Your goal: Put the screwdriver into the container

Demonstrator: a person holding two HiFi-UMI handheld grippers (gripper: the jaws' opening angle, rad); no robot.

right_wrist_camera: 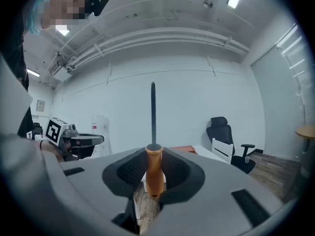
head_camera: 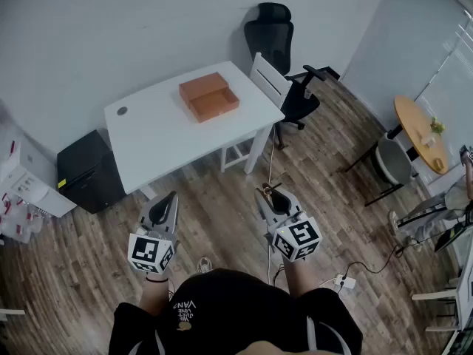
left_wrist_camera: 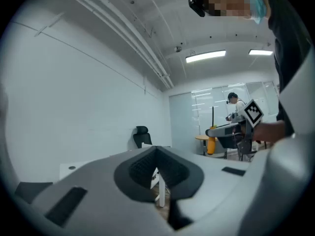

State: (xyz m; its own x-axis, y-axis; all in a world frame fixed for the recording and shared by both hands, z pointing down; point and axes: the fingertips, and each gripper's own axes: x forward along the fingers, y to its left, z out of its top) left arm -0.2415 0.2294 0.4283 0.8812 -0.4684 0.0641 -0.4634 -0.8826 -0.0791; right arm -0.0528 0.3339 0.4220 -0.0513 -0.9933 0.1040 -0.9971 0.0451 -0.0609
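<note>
White surface (head_camera: pixel 159 135) upper centre of head view, against pale wall. Orange container (head_camera: pixel 209 96) on it, toward right end. Black chair (head_camera: pixel 277 39) and white chair (head_camera: pixel 270 80) at right, black cabinet (head_camera: pixel 89 170) at left, wood floor (head_camera: pixel 222 191). Right gripper (head_camera: pixel 269 194) low in frame, well apart from surface, jaws clamping screwdriver (right_wrist_camera: pixel 154 168) by orange handle. Left gripper (head_camera: pixel 168 198) jaws closed, empty.
</note>
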